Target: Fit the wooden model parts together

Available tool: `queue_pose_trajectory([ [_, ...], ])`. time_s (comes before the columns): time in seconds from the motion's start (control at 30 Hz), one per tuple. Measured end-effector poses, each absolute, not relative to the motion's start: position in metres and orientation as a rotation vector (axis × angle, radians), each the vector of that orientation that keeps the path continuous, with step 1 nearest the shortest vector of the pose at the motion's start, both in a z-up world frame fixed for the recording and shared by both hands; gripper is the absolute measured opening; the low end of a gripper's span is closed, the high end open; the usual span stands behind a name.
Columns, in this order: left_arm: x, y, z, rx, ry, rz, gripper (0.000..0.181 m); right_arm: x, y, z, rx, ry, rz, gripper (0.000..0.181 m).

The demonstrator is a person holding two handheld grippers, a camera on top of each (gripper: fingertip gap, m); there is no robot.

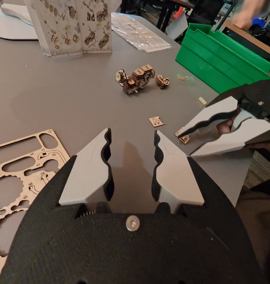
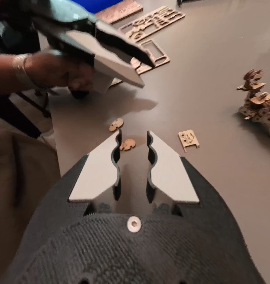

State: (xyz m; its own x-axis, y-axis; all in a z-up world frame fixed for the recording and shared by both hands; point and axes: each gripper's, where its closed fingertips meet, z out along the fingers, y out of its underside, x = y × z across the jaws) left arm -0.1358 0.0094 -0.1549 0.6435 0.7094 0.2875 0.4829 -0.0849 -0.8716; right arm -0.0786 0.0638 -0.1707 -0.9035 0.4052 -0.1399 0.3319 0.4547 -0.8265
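A partly built wooden model (image 1: pixel 135 79) stands on the grey table (image 1: pixel 69 95), with a small wooden wheel part (image 1: pixel 162 81) just to its right. It also shows in the right wrist view (image 2: pixel 260 104). A flat slotted part (image 1: pixel 156 122) (image 2: pixel 188 139) lies loose ahead of my left gripper (image 1: pixel 132 132), which is open, empty and above the table. My right gripper (image 2: pixel 134 133) is open and empty, low over two small round parts (image 2: pixel 128 144) (image 2: pixel 115 124). It also shows in the left wrist view (image 1: pixel 185 145), tips beside a small comb-like part (image 1: pixel 184 139).
A punched-out wooden sheet (image 1: pixel 23 161) lies at the left, with more sheets (image 2: pixel 151 23) farther off. An instruction booklet (image 1: pixel 76 27), plastic bags (image 1: pixel 138 33) and a green bin (image 1: pixel 220 58) stand at the back. A small white cylinder (image 1: pixel 202 100) lies near the table's right edge.
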Motion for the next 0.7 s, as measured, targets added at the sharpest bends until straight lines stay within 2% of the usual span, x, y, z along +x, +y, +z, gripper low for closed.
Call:
queue_pose_trajectory([
  [0.03,-0.135,0.010,-0.154,-1.734,-0.967,0.250,0.055,-0.075,0.064,-0.175,-0.621,-2.633,1.409,0.032],
  [0.33,-0.136,0.010,-0.155,-1.719,-0.978,0.214,0.052,-0.060,0.062,-0.201,-0.499,-2.751,1.261,0.039],
  [0.4,-0.137,0.009,-0.155,-1.715,-0.982,0.202,0.052,-0.061,0.062,-0.202,-0.488,-2.739,1.239,0.038],
  [0.5,-0.136,0.011,-0.155,-1.725,-0.972,0.206,0.052,-0.064,0.061,-0.203,-0.461,-2.707,1.200,0.026],
  [0.7,-0.133,0.014,-0.153,-1.736,-0.939,0.225,0.052,-0.067,0.062,-0.199,-0.433,-2.673,1.191,0.025],
])
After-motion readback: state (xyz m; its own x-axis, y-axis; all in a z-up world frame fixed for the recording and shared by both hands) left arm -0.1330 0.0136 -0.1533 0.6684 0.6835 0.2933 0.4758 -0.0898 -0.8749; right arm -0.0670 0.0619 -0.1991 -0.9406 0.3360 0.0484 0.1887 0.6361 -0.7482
